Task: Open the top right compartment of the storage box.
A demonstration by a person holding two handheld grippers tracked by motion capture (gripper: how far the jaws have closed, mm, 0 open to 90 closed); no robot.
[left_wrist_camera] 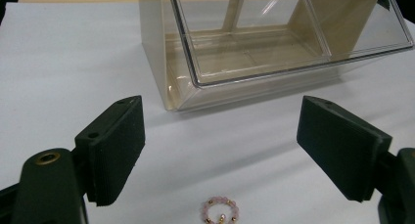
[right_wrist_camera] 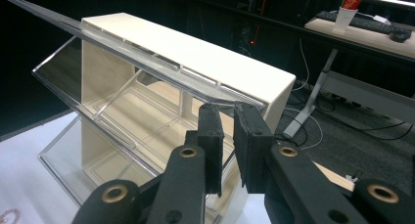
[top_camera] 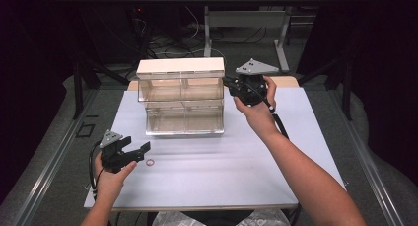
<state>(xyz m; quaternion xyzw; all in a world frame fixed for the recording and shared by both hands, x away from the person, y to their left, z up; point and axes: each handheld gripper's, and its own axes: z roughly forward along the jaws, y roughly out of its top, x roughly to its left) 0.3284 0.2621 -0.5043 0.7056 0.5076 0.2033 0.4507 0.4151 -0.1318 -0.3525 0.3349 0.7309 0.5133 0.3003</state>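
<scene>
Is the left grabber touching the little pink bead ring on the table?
Apart. The left gripper view shows the bead ring lying on the table between the left gripper's wide-open jaws, with bare white surface on both sides.

Left gripper (top_camera: 132,154) open near ring (top_camera: 150,162); right gripper (top_camera: 227,82) at organizer (top_camera: 181,95), jaws seemingly closed.

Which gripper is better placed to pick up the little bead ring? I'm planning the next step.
Left. The left gripper hangs open right over the bead ring on the table, while the right gripper is nearly shut at the clear flap of the storage box.
</scene>
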